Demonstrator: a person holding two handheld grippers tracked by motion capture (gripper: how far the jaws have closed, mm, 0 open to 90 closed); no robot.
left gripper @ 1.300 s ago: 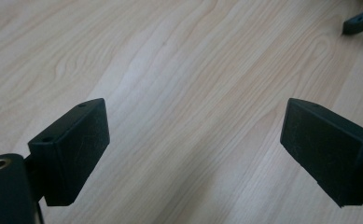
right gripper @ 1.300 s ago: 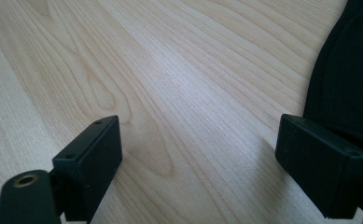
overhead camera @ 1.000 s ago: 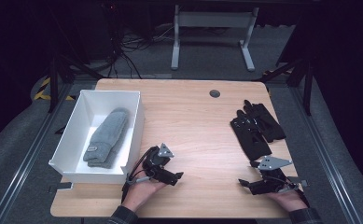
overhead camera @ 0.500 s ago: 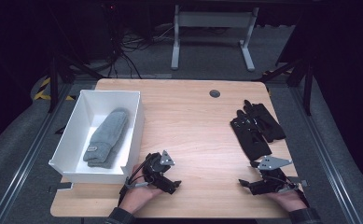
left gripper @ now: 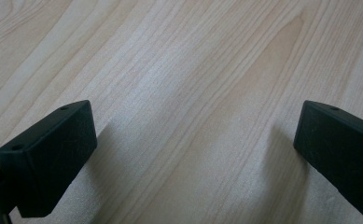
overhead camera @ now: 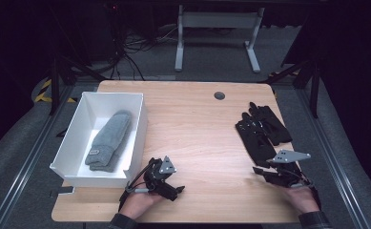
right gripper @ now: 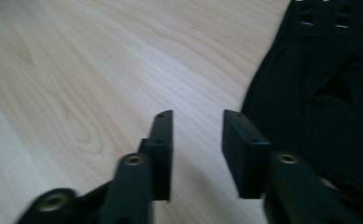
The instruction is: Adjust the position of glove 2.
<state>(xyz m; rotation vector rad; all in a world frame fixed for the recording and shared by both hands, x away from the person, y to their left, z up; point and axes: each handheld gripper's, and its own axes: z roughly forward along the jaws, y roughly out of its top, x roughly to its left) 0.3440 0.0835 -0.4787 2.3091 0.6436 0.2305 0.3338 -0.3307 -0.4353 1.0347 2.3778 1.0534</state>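
A grey knitted mitten (overhead camera: 108, 139) lies inside the white box (overhead camera: 134, 125) at the table's left. A pair of black gloves (overhead camera: 262, 130) lies spread on the wood at the right. My left gripper (overhead camera: 173, 189) rests low near the front edge, just right of the box's near corner. Its jaws stand wide open over bare wood (left gripper: 193, 140). My right gripper (overhead camera: 261, 171) sits at the front right, just below the gloves. Its jaws (right gripper: 198, 119) are apart by a narrow gap with nothing between them. The black glove (right gripper: 319, 93) lies right beside them.
The wooden table (overhead camera: 197, 124) has a round cable grommet (overhead camera: 219, 95) near its far edge. A metal desk frame (overhead camera: 216, 33) and cables stand on the floor behind the table. Dark rails run along both sides.
My left gripper has drawn back toward the front edge and settled lower on the table. The right gripper, gloves and mitten have stayed put.
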